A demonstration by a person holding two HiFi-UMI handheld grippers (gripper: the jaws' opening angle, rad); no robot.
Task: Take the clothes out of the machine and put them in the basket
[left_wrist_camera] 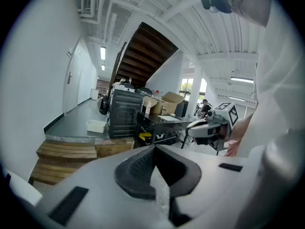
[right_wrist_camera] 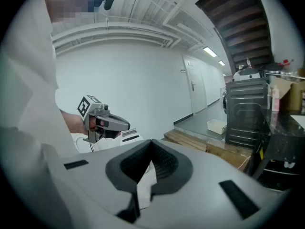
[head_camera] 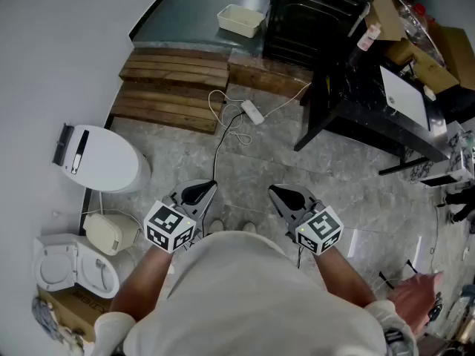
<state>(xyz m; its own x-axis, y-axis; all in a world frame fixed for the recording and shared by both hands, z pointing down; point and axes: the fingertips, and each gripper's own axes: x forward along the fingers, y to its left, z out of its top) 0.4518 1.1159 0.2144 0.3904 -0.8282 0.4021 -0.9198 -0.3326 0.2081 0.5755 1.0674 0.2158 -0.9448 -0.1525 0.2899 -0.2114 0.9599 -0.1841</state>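
Looking down past white shirt [head_camera: 223, 295] at bottom of head view, forearms out ahead. Left claw [head_camera: 202, 193]: shut tight, pads together, nothing between. Right claw [head_camera: 285, 194]: same, closed and empty. Both tilted slightly down over grey stone floor [head_camera: 245, 162], side by side, not touching. Dark machine [head_camera: 315, 13]: far off, past wooden steps [head_camera: 174, 87], on raised grey platform [head_camera: 185, 13]. White basket [head_camera: 240, 19]: on that platform, just left of machine in head view. Power strip [head_camera: 252, 111] with cable on floor below steps. Black counter [head_camera: 371, 113] at right, cardboard boxes [head_camera: 427, 50] on top. White lidded bin [head_camera: 104, 162] by left wall.
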